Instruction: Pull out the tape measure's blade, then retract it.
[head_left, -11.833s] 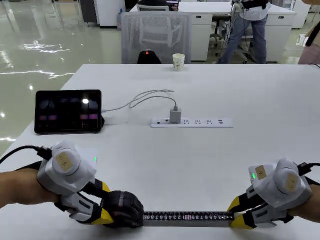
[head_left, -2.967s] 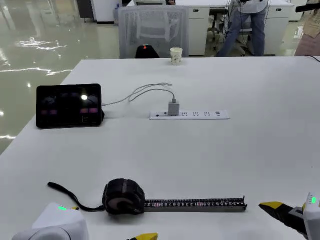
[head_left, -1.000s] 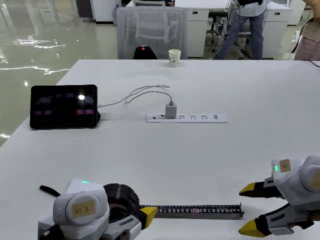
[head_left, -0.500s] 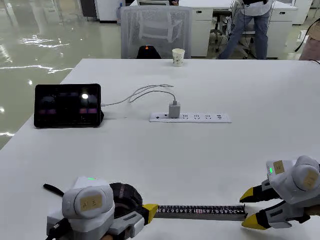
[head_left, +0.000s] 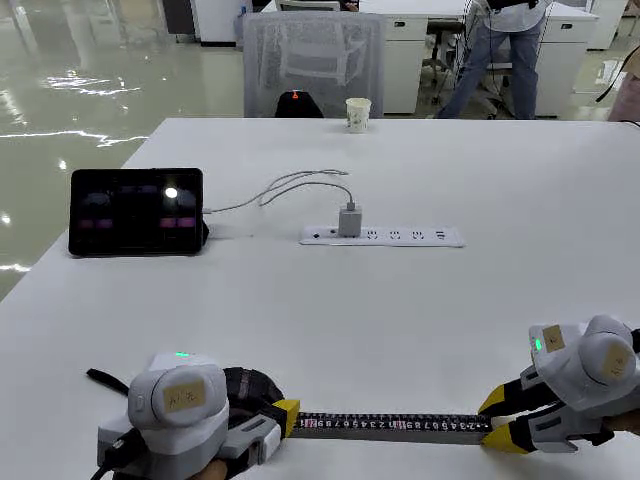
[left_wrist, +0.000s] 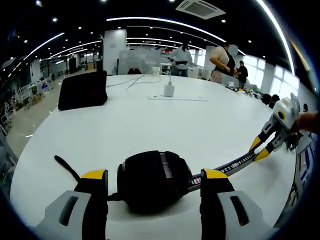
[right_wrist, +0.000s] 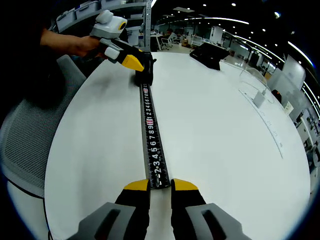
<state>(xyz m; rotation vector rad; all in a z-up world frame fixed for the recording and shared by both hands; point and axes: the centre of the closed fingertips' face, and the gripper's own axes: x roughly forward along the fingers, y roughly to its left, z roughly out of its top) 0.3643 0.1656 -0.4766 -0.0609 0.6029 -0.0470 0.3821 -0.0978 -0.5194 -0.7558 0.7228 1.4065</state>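
Head view has the black round tape measure (head_left: 250, 392) lying on the white table (head_left: 400, 310), well nearer to me than the long white power strip (head_left: 382, 236) and off to its left. Its black blade with white and red numbers (head_left: 390, 424) is drawn out flat along the tabletop, running roughly parallel to the power strip and ending nearer to me than the strip's right end. My left gripper (head_left: 266, 416), white with yellow tips, is wide open and straddles the tape measure; in the left gripper view (left_wrist: 154, 176) the case (left_wrist: 155, 180) sits between the two jaws with a slim gap on one side, and the blade (left_wrist: 235, 164) leaves past the other jaw. A black wrist strap (left_wrist: 67, 167) trails from the case, away from the blade. My right gripper (head_left: 493, 422) is narrowed down on the blade's free end. In the right gripper view (right_wrist: 160, 186) the two yellow tips sit against either edge of the blade (right_wrist: 151, 135). A black tablet (head_left: 136, 211) stands to the left of the power strip, a white charger (head_left: 349, 221) is plugged into it, and a paper cup (head_left: 357, 113) stands well beyond it by the far edge.
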